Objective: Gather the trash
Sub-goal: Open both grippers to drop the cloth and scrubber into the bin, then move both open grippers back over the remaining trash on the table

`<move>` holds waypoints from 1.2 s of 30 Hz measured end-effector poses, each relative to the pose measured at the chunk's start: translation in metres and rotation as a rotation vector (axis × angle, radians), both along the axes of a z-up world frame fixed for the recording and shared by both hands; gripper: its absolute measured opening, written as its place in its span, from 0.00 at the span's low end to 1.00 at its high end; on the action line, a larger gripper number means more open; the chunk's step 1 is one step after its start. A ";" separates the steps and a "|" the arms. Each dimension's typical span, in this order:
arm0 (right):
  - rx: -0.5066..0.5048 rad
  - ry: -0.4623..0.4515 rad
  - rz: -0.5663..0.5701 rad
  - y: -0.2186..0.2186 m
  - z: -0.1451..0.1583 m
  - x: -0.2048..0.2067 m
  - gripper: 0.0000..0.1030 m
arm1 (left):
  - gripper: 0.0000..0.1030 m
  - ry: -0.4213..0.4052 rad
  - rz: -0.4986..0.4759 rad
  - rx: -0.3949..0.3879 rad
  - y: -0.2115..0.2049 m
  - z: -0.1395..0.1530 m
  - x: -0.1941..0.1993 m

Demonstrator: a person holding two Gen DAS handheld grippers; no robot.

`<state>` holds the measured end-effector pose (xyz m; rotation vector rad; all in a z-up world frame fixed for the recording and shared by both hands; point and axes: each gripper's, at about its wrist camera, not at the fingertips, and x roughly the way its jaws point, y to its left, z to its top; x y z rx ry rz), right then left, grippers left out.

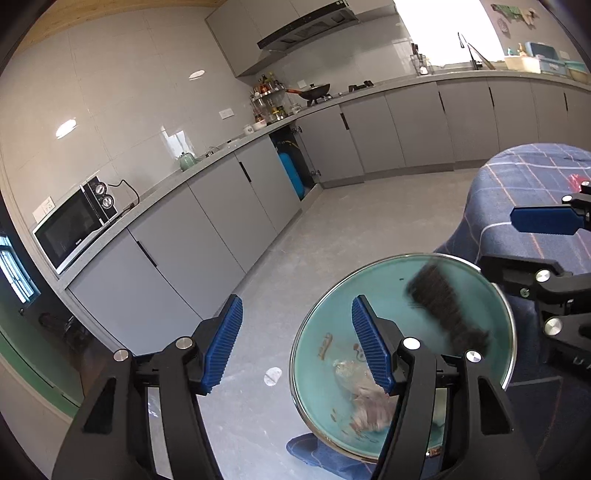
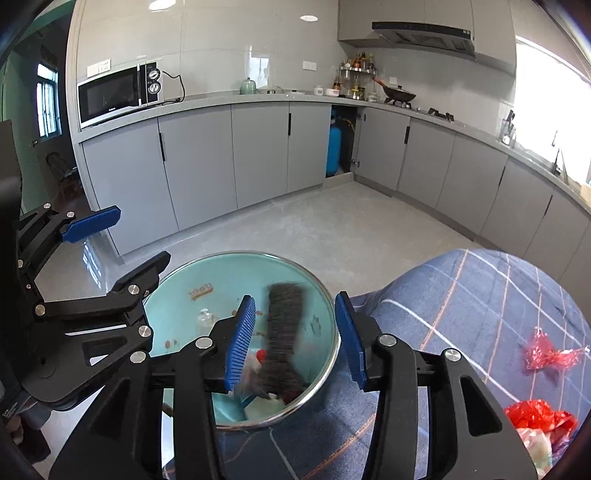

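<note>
A grey kitchen runs around the room: handleless-looking grey base cabinets (image 2: 195,155) with slim black pulls stand under a pale countertop (image 2: 258,98), and a range hood (image 2: 424,35) hangs above a black wok (image 2: 400,95) on the stove. One cabinet door stands open on a blue cylinder (image 2: 334,149). A black-fronted microwave (image 2: 118,94) sits at the counter's end; a small white brand word on its door is too small to read. A pale green teapot (image 2: 248,86) stands further along.

Nearer, a table under a blue checked cloth (image 2: 480,295) carries crumpled red wrappers (image 2: 550,354), the trash not yet gathered. Just beside the table's edge is a round teal bin (image 2: 325,295) with a shiny metal rim. Brown lettering on its inner wall (image 2: 201,291) reads upside down and cannot be made out for certain. Inside lie paper scraps and clear wrapping (image 1: 369,402), and a dark, motion-blurred bristly strip (image 2: 284,332) shows over the bin's mouth, touched by neither gripper.

The left gripper (image 1: 297,345) has its blue ribbed pads spread with nothing between them, one finger over the bin's rim. The right gripper (image 2: 295,345) is likewise parted, empty, above the bin's opening.
</note>
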<state>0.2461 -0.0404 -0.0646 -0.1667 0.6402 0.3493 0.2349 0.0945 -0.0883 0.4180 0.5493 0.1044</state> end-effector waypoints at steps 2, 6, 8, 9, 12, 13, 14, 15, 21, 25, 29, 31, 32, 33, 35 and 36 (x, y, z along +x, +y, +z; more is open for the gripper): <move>0.004 0.001 -0.014 -0.005 0.001 -0.003 0.44 | 0.62 0.001 0.006 -0.002 0.001 0.000 -0.001; 0.007 0.007 -0.046 -0.019 0.004 -0.011 0.45 | 0.64 0.000 0.009 0.010 -0.002 0.000 -0.004; 0.010 0.005 -0.065 -0.027 0.008 -0.017 0.47 | 0.65 0.007 0.004 0.016 -0.006 0.000 -0.004; 0.012 0.000 -0.074 -0.032 0.011 -0.021 0.49 | 0.65 0.010 0.000 0.022 -0.010 0.000 -0.005; -0.008 -0.020 -0.093 -0.044 0.015 -0.036 0.51 | 0.68 0.005 -0.016 0.023 -0.021 0.003 -0.011; -0.016 -0.023 -0.099 -0.047 0.016 -0.040 0.52 | 0.70 0.004 -0.025 0.028 -0.028 0.003 -0.014; -0.022 -0.028 -0.111 -0.054 0.017 -0.046 0.52 | 0.71 0.003 -0.035 0.033 -0.034 0.003 -0.017; -0.028 -0.030 -0.123 -0.061 0.018 -0.052 0.52 | 0.72 0.003 -0.051 0.039 -0.042 0.003 -0.020; -0.037 -0.055 -0.205 -0.103 0.022 -0.082 0.56 | 0.72 0.002 -0.116 0.048 -0.079 0.005 -0.033; -0.036 -0.052 -0.266 -0.137 0.021 -0.100 0.57 | 0.76 -0.015 -0.167 0.057 -0.106 0.011 -0.046; -0.035 -0.056 -0.338 -0.169 0.023 -0.119 0.57 | 0.77 -0.020 -0.212 0.056 -0.130 0.012 -0.056; -0.037 -0.061 -0.370 -0.183 0.025 -0.130 0.59 | 0.78 -0.017 -0.233 0.054 -0.144 0.010 -0.061; -0.039 -0.063 -0.385 -0.188 0.025 -0.135 0.60 | 0.78 -0.012 -0.242 0.052 -0.150 0.008 -0.063; -0.040 -0.063 -0.403 -0.197 0.024 -0.141 0.60 | 0.78 -0.008 -0.254 0.048 -0.156 0.008 -0.065; -0.042 -0.056 -0.439 -0.210 0.021 -0.152 0.60 | 0.78 -0.011 -0.274 0.045 -0.169 0.006 -0.070; -0.042 -0.053 -0.452 -0.216 0.020 -0.155 0.60 | 0.78 -0.011 -0.285 0.043 -0.173 0.007 -0.072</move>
